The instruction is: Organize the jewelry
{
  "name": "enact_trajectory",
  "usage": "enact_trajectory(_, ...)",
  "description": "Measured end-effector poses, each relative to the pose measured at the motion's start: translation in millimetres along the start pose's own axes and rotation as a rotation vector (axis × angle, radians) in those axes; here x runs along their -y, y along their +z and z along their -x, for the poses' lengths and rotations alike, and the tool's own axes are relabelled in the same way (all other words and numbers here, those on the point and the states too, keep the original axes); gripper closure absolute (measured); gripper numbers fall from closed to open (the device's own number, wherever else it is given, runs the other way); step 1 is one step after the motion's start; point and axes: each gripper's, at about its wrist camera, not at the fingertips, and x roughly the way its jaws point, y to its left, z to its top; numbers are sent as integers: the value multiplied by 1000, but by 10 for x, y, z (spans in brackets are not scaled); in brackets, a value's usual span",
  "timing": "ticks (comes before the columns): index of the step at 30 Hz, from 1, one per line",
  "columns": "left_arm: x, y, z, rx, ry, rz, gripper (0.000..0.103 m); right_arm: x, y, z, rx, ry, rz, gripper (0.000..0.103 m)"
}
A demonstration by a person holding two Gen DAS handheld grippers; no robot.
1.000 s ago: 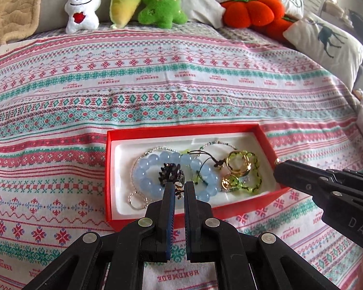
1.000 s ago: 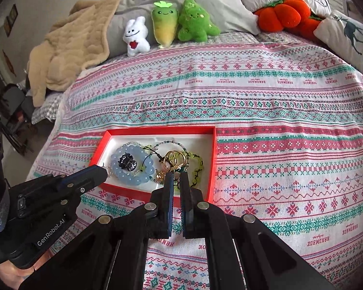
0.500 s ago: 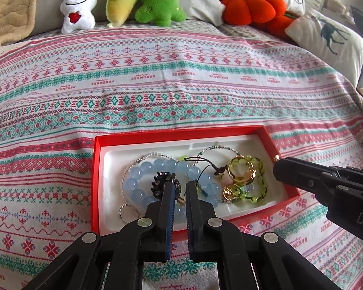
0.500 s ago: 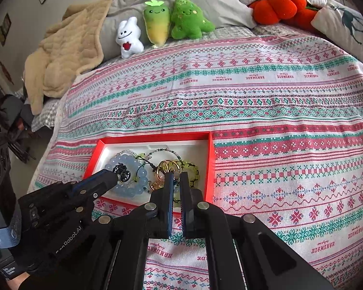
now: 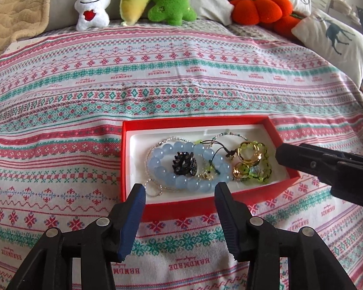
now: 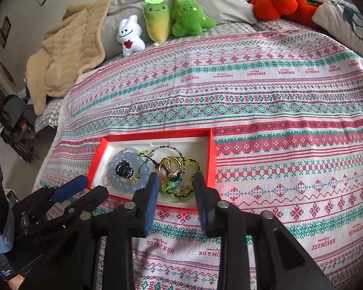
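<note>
A patterned bedspread point(image 5: 157, 77) covers the bed, with a white plush point(image 5: 92, 3), two green plushes point(image 5: 172, 1), an orange pumpkin cushion point(image 5: 261, 6), a deer pillow point(image 5: 336, 32) and a beige blanket point(image 6: 67, 55) behind.

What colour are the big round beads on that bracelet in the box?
Pale blue. The bracelet shows best in the left wrist view, inside the red box.
</note>
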Motion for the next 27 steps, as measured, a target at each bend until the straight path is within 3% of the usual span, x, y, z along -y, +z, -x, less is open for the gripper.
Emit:
enact_trajectory(1,-17,-20,24,-5,6,10,47,3,-6,36,8,5,-2,52)
enact_trajectory(6,-75,-152,162,-21,43,56,23,4,-81,190,-3,-26,7,47)
enact_trajectory(10,-56,-298,238,-50,71,69,10,29,-224,294,-29,-84,11,33)
enact_trajectory(13,-39,-432,259,-89,96,89,5,13,-352,370,-52,-148,32,19)
enact_trajectory(17,10,-548,266,-133,120,90,1,-28,-513,486,-62,-200,53,9)
enact_trajectory(22,41,-617,304,-144,165,85,1,-110,-711,561,-76,-309,107,6)
enact_trajectory(27,29,-622,326,-138,191,90,1,-142,-822,559,-103,-322,92,6)
